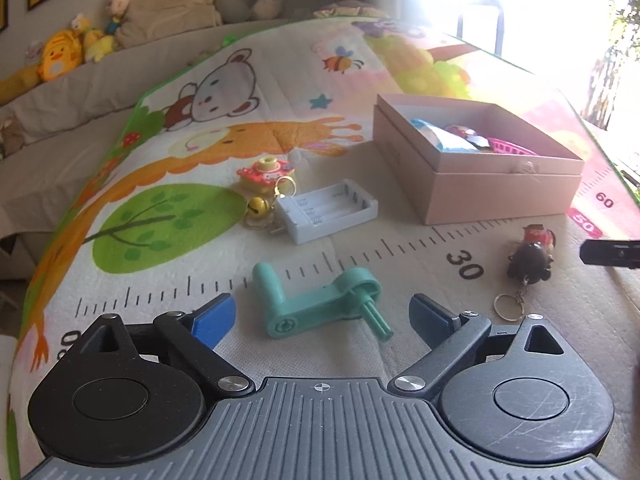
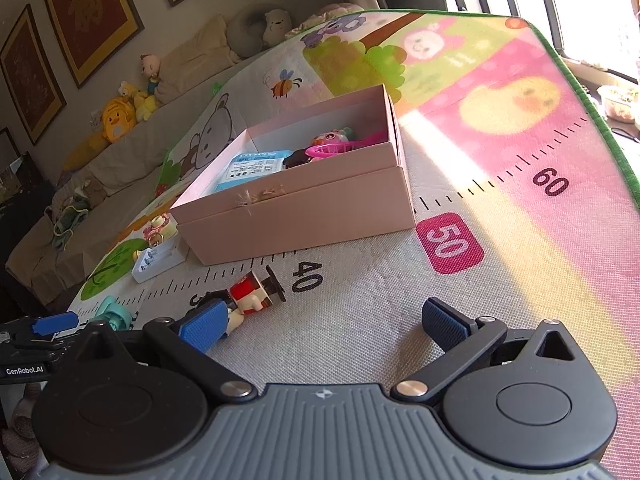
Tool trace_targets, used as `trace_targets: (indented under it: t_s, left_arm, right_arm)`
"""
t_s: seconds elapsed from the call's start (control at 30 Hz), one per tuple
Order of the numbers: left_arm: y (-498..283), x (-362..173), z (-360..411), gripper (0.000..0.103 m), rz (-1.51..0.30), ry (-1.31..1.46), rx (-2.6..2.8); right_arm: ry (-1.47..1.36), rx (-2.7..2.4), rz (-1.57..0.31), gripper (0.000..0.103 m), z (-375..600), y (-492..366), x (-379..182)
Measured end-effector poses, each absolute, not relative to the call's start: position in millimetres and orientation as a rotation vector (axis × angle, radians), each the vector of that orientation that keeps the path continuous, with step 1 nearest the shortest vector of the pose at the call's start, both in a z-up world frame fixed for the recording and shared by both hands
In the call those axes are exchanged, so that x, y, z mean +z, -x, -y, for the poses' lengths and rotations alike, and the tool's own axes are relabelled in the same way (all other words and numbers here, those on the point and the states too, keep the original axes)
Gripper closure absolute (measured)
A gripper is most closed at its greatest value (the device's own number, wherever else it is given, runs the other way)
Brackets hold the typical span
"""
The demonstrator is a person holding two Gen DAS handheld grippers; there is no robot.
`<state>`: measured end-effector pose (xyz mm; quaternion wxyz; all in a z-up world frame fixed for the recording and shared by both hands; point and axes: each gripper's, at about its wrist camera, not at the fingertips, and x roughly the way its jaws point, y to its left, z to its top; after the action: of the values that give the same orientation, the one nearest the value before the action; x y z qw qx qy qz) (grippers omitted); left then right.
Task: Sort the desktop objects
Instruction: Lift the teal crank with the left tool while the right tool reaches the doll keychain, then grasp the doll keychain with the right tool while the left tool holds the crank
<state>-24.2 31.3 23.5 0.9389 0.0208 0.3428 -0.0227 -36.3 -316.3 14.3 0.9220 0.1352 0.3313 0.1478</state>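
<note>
Play mat (image 2: 500, 240) ruler numbered 30 to 60, "GenRobot.AI" on left claw (image 2: 56, 326)

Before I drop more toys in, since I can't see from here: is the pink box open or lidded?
Open. The pink box has no lid on top, and toys lie visible inside.

Left wrist view: low and close over the play mat (image 1: 340, 216), tilted down, pink box (image 1: 472, 184) at upper right.
Right wrist view: same tilt, box (image 2: 304, 204) at centre.
Shared: box, mat, figure keychain (image 1: 534, 252).
</note>
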Motion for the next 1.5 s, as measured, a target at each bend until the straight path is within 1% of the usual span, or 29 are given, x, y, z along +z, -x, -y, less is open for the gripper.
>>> trace_targets:
  t_s: [0.07,0.1,0.13,0.2,0.33,0.47,0.57,0.63,0.7,0.8,1.03,1.17,1.5]
  left_arm:
    - [15.6,20.2,-30.9,0.006,-0.722,-0.03,0.001]
    - [13.0,19.0,-29.7,0.009,-0.723,-0.036,0.017]
    - [11.1,17.8,-28.7,0.015,-0.724,-0.046,0.021]
    - [9.5,15.5,-27.0,0.024,-0.731,-0.054,0.011]
    - [14.2,15.5,-21.9,0.028,-0.699,-0.085,-0.05]
    - [25.8,15.8,-15.0,0.028,-0.683,-0.161,-0.216]
    - [32.5,11.4,-11.9,0.026,-0.678,-0.226,-0.227]
    - [33.7,11.7,-15.3,0.02,-0.676,-0.227,-0.191]
    - [32.7,14.7,-21.1,0.017,-0.676,-0.195,-0.171]
    - [32.4,20.4,-26.9,0.008,-0.679,-0.14,-0.188]
    - [27.7,18.5,-15.1,0.007,-0.677,-0.144,-0.197]
    - [24.6,13.5,-14.7,0.006,-0.697,-0.134,-0.191]
    - [22.0,6.4,-19.5,0.001,-0.732,-0.092,-0.174]
  right_arm:
    - [-0.223,0.298,-0.693,0.0,309.5,35.9,15.1]
    - [-0.184,0.295,-0.705,0.0,304.6,35.3,15.7]
    - [-0.145,0.292,-0.715,0.0,300.1,34.4,16.2]
    - [-0.084,0.283,-0.729,0.0,291.7,33.7,16.3]
    - [0.031,0.307,-0.762,0.0,278.7,33.5,17.0]
    - [0.1,0.422,-0.778,0.0,268.6,37.9,30.1]
    - [0.119,0.456,-0.765,0.0,263.2,33.3,41.7]
    - [0.114,0.453,-0.768,0.0,257.4,22.1,44.7]
    - [0.131,0.454,-0.766,0.0,249.6,13.4,44.0]
    - [0.183,0.478,-0.74,0.0,234.6,5.6,40.2]
    - [0.206,0.529,-0.719,0.0,219.3,3.1,27.7]
    - [0.199,0.522,-0.785,0.0,221.7,-1.9,17.8]
    - [0.184,0.472,-0.803,0.0,218.3,-4.9,16.3]
